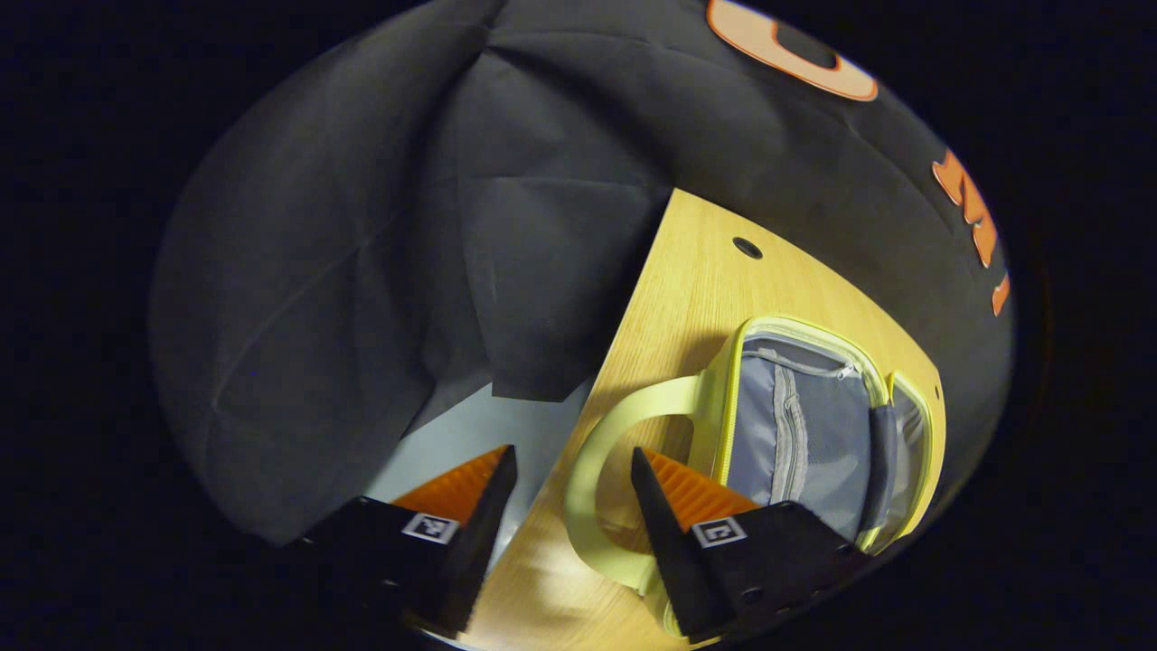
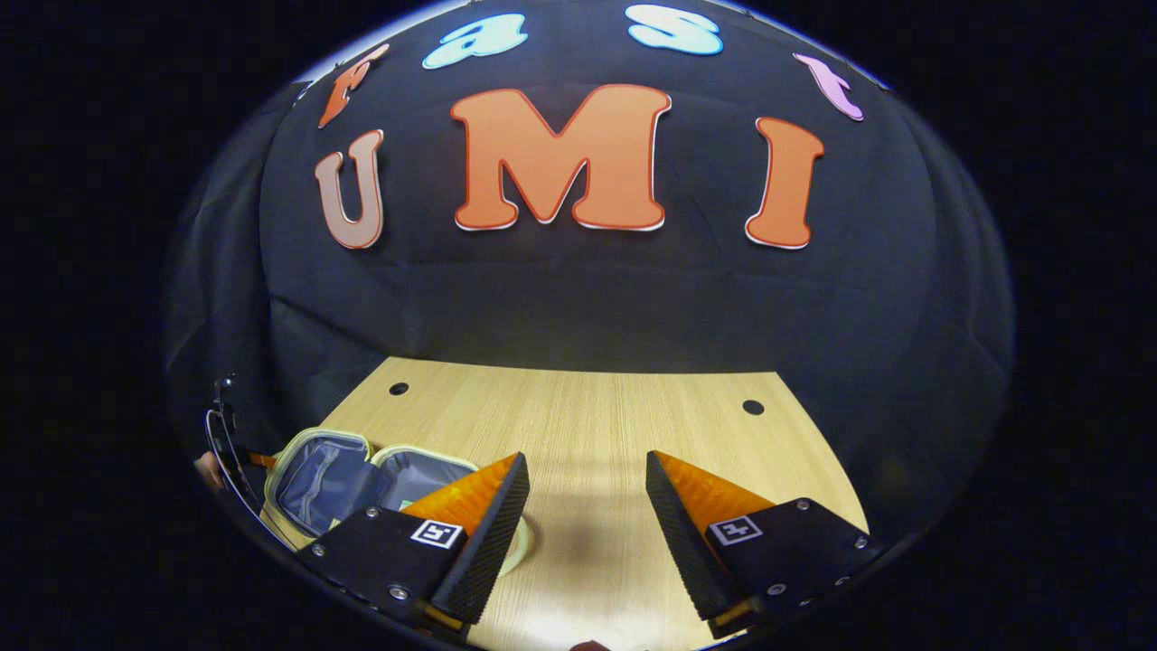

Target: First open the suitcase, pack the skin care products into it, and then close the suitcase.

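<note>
While the small pale-yellow fabric suitcase with a grey lining (image 1: 804,434) lies open on the light wooden table (image 1: 687,280) at the lower right of your left gripper view, your left gripper (image 1: 573,463) hangs with its fingers spread wide, holding nothing, beside the case's yellow loop handle (image 1: 592,466). At the lower left of your right gripper view the same case (image 2: 325,479) shows open; your right gripper (image 2: 587,468) is wide apart and empty above bare tabletop.
</note>
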Demonstrator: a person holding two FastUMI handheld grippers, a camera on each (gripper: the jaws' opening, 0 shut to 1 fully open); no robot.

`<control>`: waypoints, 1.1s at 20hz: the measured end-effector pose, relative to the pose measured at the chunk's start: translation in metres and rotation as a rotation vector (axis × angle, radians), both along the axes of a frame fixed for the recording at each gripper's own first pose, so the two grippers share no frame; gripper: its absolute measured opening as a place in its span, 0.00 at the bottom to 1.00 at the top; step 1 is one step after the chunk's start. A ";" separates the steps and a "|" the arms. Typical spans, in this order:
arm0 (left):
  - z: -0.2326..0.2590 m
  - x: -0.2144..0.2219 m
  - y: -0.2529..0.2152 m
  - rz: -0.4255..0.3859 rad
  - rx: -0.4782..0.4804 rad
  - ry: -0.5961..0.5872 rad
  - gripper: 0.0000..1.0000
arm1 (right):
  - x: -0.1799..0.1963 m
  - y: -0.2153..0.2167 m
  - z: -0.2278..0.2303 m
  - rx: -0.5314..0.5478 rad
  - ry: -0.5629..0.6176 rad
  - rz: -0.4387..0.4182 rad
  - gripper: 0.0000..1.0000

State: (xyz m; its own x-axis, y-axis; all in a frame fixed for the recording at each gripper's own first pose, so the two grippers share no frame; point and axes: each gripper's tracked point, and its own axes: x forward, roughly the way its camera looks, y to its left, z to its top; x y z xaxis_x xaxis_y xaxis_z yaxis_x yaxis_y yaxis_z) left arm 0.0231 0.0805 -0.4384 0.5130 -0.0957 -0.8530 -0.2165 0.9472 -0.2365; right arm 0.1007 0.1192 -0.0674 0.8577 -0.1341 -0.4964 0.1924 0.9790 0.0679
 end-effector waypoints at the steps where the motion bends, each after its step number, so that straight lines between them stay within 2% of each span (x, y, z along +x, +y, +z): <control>1: -0.005 -0.002 -0.001 -0.037 0.032 0.022 0.54 | -0.005 -0.013 0.009 -0.024 -0.008 -0.010 0.84; 3: -0.005 -0.002 0.003 -0.074 0.105 0.035 0.19 | -0.013 -0.039 0.031 -0.072 -0.039 -0.046 0.87; 4: 0.003 0.002 0.004 -0.057 0.114 -0.009 0.19 | -0.016 -0.050 0.041 -0.089 -0.056 -0.065 0.87; 5: 0.016 0.009 0.002 -0.046 0.105 -0.050 0.11 | -0.021 -0.060 0.050 -0.101 -0.073 -0.084 0.87; 10: 0.093 0.016 -0.003 -0.076 0.122 -0.192 0.11 | -0.031 -0.105 0.082 -0.145 -0.185 -0.158 0.88; 13: 0.145 0.020 -0.010 -0.058 0.112 -0.291 0.10 | -0.034 -0.118 0.083 -0.166 -0.242 -0.177 0.88; 16: 0.199 0.020 -0.028 -0.051 0.089 -0.383 0.10 | -0.027 -0.116 0.081 -0.188 -0.260 -0.120 0.88; 17: 0.216 0.020 -0.039 -0.052 0.094 -0.409 0.10 | -0.023 -0.115 0.081 -0.191 -0.267 -0.099 0.92; 18: 0.232 0.021 -0.050 -0.059 0.092 -0.435 0.10 | -0.020 -0.112 0.080 -0.191 -0.272 -0.079 0.88; 22: 0.274 0.016 -0.086 -0.068 0.101 -0.498 0.10 | -0.010 -0.102 0.067 -0.159 -0.290 -0.001 0.88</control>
State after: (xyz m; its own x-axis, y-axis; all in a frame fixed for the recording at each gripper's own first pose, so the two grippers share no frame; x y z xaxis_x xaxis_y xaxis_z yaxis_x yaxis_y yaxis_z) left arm 0.0387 -0.0056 -0.1647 0.8552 -0.0729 -0.5132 -0.0377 0.9787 -0.2019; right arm 0.0905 0.0172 -0.0001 0.9600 -0.1913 -0.2046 0.1883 0.9815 -0.0342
